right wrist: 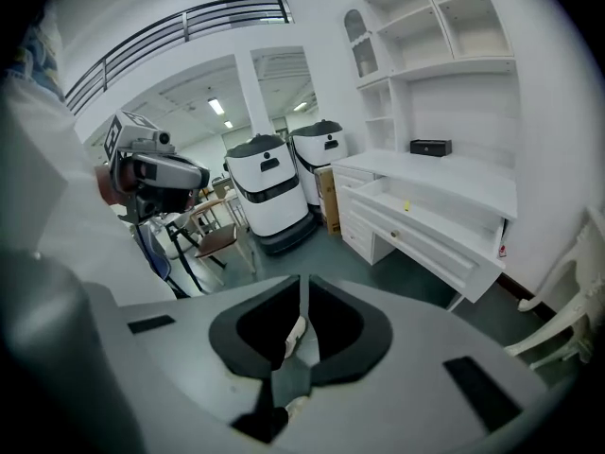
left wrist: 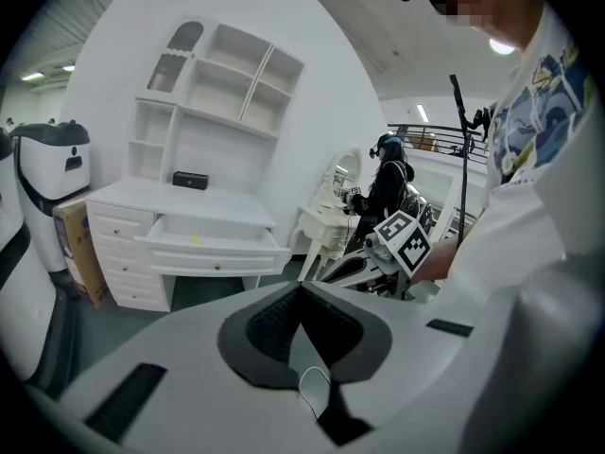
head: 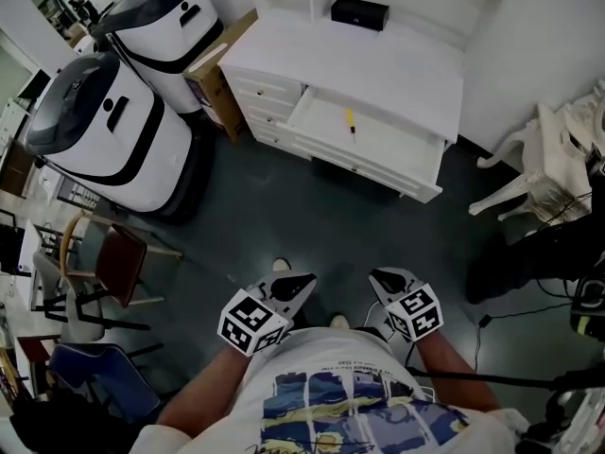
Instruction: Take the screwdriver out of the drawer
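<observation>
Left gripper [head: 295, 286] and right gripper [head: 386, 279]: jaws together, empty, well apart from the desk [head: 378, 64]. Screwdriver [head: 350, 123], yellow-handled, lies in the open drawer [head: 402, 149]. Risk: if I arrive with jaws unopened, I'd likely knock the slim tool deeper in.

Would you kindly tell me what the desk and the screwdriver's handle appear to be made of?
The desk looks like white-painted wood or board, matte: even colour, moulded edges. The screwdriver handle seems yellow plastic by its bright colour, though too small to confirm.
</observation>
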A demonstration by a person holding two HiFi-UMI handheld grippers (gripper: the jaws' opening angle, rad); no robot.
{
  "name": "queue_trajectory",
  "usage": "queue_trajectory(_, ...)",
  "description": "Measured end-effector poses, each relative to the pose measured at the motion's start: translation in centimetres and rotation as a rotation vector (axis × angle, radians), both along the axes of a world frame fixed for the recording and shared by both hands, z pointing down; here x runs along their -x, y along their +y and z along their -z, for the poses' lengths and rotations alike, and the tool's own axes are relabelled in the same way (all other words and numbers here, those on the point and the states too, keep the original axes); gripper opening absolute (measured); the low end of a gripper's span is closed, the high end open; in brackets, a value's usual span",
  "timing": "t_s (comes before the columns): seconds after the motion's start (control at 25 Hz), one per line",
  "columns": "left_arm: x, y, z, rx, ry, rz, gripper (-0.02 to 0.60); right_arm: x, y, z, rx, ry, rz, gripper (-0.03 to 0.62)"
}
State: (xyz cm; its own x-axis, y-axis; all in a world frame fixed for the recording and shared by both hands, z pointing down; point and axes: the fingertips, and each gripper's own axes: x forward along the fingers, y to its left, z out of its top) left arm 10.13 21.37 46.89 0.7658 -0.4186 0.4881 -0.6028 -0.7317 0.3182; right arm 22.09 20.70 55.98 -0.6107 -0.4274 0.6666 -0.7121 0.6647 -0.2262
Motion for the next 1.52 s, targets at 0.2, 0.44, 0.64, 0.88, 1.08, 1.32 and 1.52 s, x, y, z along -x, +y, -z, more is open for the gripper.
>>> queue_trajectory(0.2, 3.3, -6.2, 1.7, -0.043, 0.040, -0.068, 0.014, 3.4, -5.3, 1.1, -0.006, 0.031, -0.062, 0.035)
queue_trajectory(0.44, 10.6, -11.5, 1.9, -0.055, 0.049, -0.075, 0.014, 9.3, -11.9, 0.9, -0.006, 0.055, -0.095, 0.110)
queue_trajectory(0.64, 15.1, -14.2, 1.0, -0.029, 0.060, -0.055, 0.015, 11.5, -16.1, 1.1, -0.021, 0.085, -0.136, 0.109)
queue_trajectory(0.88, 16.6, -16.9, 0.2, 0.001, 0.084, -0.016, 0.015, 10.1, -20.3, 0.4, -0.009, 0.122, -0.175, 0.107)
queue_trajectory(1.08, 16.6, -20.9, 0.5, -0.006, 0.060, 0.030, 0.015, 8.0, -26.3, -0.9, -0.011, 0.134, -0.190, 0.107)
queue_trajectory(1.32, 15.5, -26.6, 1.7, -0.021, 0.034, 0.094, 0.015, 4.8, -35.0, -3.7, -0.009, 0.152, -0.210, 0.107)
queue_trajectory(1.52, 14.2, -31.3, 2.2, -0.025, 0.004, 0.136, 0.015, 2.4, -41.3, -8.2, 0.037, 0.186, -0.213, 0.112)
